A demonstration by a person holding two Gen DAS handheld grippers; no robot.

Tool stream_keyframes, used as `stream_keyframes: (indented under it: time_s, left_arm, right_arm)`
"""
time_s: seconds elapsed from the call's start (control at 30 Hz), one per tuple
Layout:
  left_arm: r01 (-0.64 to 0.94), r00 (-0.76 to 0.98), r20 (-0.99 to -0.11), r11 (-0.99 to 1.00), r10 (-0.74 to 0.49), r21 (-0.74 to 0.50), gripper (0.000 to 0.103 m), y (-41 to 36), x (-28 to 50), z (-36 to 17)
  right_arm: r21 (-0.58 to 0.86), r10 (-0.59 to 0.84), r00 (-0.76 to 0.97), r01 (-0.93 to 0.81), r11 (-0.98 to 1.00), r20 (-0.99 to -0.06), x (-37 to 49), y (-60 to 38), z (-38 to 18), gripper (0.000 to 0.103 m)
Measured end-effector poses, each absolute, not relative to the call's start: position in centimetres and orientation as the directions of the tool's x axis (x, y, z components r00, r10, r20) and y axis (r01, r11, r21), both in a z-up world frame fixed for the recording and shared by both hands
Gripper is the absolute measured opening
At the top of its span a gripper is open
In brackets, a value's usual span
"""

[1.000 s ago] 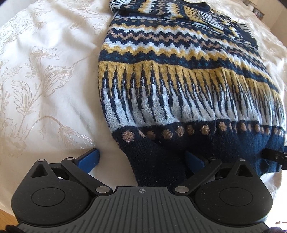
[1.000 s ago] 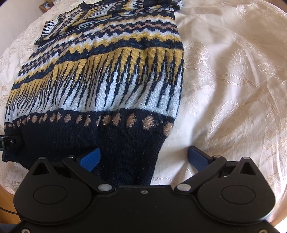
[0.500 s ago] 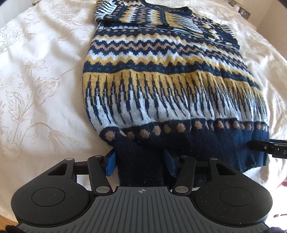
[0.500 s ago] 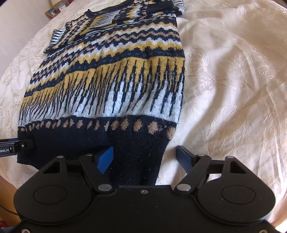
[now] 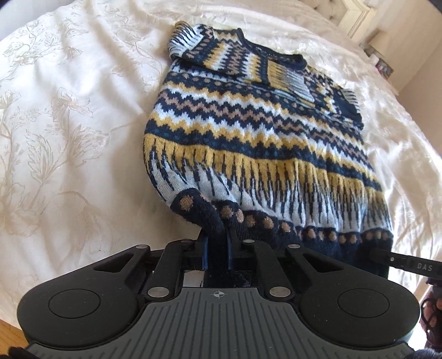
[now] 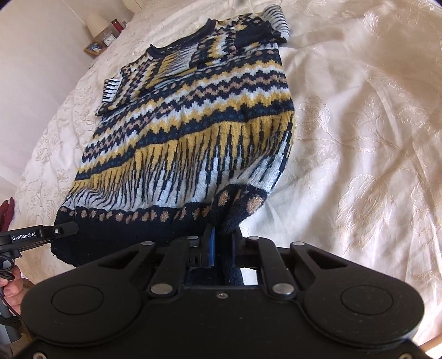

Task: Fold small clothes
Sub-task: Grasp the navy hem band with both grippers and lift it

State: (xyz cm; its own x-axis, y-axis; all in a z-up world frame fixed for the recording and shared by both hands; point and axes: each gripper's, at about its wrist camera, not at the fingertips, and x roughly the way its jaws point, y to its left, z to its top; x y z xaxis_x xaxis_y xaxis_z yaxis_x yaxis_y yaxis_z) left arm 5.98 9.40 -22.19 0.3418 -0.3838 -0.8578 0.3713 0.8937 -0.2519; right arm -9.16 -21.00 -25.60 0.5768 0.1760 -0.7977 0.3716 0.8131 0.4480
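A knitted sweater [image 5: 248,132] [image 6: 199,129] in navy, yellow, tan and pale blue lies on a cream bedspread, neck end far away, sleeves folded across its chest. My left gripper [image 5: 216,248] is shut on the navy hem at the sweater's left corner, which is raised and bunched between the blue pads. My right gripper [image 6: 222,245] is shut on the hem's right corner, also lifted off the bed. Each gripper shows in the other's view at the hem's far end.
The cream floral bedspread [image 5: 69,124] [image 6: 359,124] spreads wide on both sides of the sweater. A bedside stand with a lamp [image 6: 95,23] and a picture frame [image 6: 94,47] is at the far left. A person's hand [image 6: 11,284] holds the left gripper's handle.
Both grippers went from open to shut on the sweater's hem corners. They then rose, lifting the hem off the bed, so more of the sweater and the room shows.
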Motion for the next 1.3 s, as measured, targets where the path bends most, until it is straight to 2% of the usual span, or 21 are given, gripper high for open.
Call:
stream_keyframes:
  time_s: [0.37,0.53,0.77,0.97,1.3]
  left_arm:
    - [0.377,0.442,-0.764,0.870,-0.471,-0.318,0.011,8.5,10.0,-15.7]
    - [0.405,0.483,-0.713,0.851,-0.509,-0.334,0.011,7.1,13.8,-13.0]
    - [0.437,0.524,-0.658,0.834,-0.541,-0.338,0.011,4.3,20.1,-11.1]
    - [0.455,0.526,-0.660,0.833,-0.536,-0.314,0.011,1.3,25.8,-11.8]
    - [0.431,0.464,-0.753,0.862,-0.467,-0.268,0.011,-2.1,33.7,-16.8]
  right_arm:
    - [0.484,0.120,0.739,0.301,0.822,-0.663,-6.4,-23.7,-18.0,0.015]
    - [0.502,0.077,0.797,0.299,0.812,-0.600,-2.7,-25.9,-15.4,0.014]
    - [0.512,0.025,0.828,0.323,0.796,-0.561,3.9,-28.8,-13.7,0.014]
    - [0.502,-0.015,0.815,0.371,0.781,-0.580,10.1,-31.0,-14.3,0.014]
    - [0.447,-0.035,0.704,0.488,0.750,-0.709,19.0,-33.1,-19.0,0.014]
